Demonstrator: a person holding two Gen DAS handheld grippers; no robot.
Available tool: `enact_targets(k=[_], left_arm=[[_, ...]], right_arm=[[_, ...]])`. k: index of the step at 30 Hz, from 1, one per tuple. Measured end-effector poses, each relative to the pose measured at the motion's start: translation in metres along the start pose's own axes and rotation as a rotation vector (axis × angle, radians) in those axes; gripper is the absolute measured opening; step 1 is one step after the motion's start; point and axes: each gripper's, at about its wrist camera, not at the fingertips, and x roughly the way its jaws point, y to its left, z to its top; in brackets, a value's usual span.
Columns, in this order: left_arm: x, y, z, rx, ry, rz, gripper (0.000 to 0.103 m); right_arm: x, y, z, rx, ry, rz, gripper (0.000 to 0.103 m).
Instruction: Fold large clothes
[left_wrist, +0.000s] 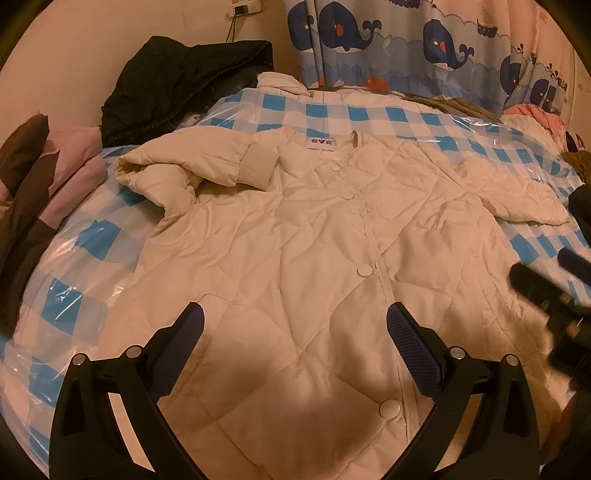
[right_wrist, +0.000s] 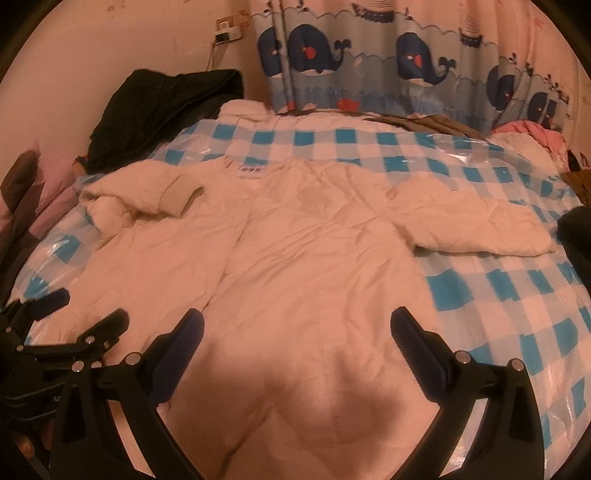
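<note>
A cream quilted jacket (left_wrist: 295, 236) lies buttoned and face up on a blue-and-white checked plastic sheet (left_wrist: 406, 118). Its left sleeve (left_wrist: 192, 162) is folded in over the chest, ribbed cuff near the collar label. The right sleeve (left_wrist: 517, 195) stretches out to the right. My left gripper (left_wrist: 295, 317) hovers open above the jacket's lower front, holding nothing. In the right wrist view the same jacket (right_wrist: 295, 240) fills the middle, and my right gripper (right_wrist: 297, 323) stands open over its hem, empty. Each gripper shows at the edge of the other's view: the right gripper (left_wrist: 554, 280), the left gripper (right_wrist: 85, 314).
A black coat (left_wrist: 177, 85) is heaped at the back left by the wall. Pink and brown bedding (left_wrist: 44, 166) lies at the left edge. A whale-print curtain (left_wrist: 406, 40) hangs behind. Olive and pink clothes (left_wrist: 532, 114) sit at the back right.
</note>
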Motion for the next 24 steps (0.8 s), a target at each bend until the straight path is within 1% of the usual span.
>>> enact_targets(k=[4, 6, 7, 8, 9, 10, 11, 12, 13, 14, 16, 17, 19, 21, 23, 24], left_arm=[[0.000, -0.002, 0.003, 0.019, 0.001, 0.003, 0.095], [0.001, 0.000, 0.004, 0.024, -0.001, 0.008, 0.095], [0.001, 0.000, 0.004, 0.023, -0.001, 0.010, 0.095], [0.002, 0.000, 0.004, 0.020, -0.001, 0.011, 0.095], [0.002, 0.000, 0.003, 0.018, 0.000, 0.012, 0.095], [0.004, 0.001, 0.003, 0.015, 0.002, 0.012, 0.095], [0.007, 0.001, 0.003, 0.015, 0.007, 0.015, 0.095], [0.009, 0.001, 0.002, 0.017, 0.013, 0.014, 0.095], [0.011, -0.002, 0.001, 0.020, 0.015, 0.011, 0.095], [0.013, -0.004, 0.000, 0.026, 0.020, 0.011, 0.095], [0.018, -0.008, -0.003, 0.036, 0.026, 0.016, 0.095], [0.020, -0.011, -0.004, 0.040, 0.028, 0.019, 0.095], [0.028, -0.014, -0.007, 0.051, 0.036, 0.031, 0.095], [0.034, -0.016, -0.010, 0.056, 0.050, 0.041, 0.095], [0.041, -0.015, -0.012, 0.051, 0.068, 0.037, 0.095], [0.043, -0.013, -0.013, 0.042, 0.078, 0.030, 0.095]], right_arm=[[-0.004, -0.024, 0.009, 0.020, -0.006, -0.007, 0.098], [-0.004, -0.052, 0.018, 0.044, 0.003, 0.008, 0.097], [-0.005, -0.073, 0.023, 0.060, 0.002, 0.015, 0.097], [-0.005, -0.099, 0.027, 0.076, 0.003, 0.001, 0.097], [-0.004, -0.126, 0.030, 0.095, 0.009, -0.025, 0.097], [-0.001, -0.164, 0.034, 0.134, 0.022, -0.069, 0.097], [0.002, -0.198, 0.036, 0.179, 0.032, -0.090, 0.097], [0.007, -0.244, 0.038, 0.264, 0.046, -0.106, 0.097], [0.013, -0.294, 0.038, 0.378, 0.058, -0.089, 0.097], [0.019, -0.333, 0.036, 0.473, 0.068, -0.082, 0.098], [0.028, -0.403, 0.035, 0.620, 0.076, -0.108, 0.098], [0.034, -0.433, 0.036, 0.680, 0.064, -0.087, 0.098], [0.046, -0.469, 0.036, 0.780, 0.048, -0.024, 0.098], [0.070, -0.500, 0.032, 0.926, 0.028, 0.077, 0.098], [0.095, -0.517, 0.029, 1.010, 0.029, 0.120, 0.098], [0.108, -0.522, 0.030, 1.027, 0.036, 0.125, 0.098]])
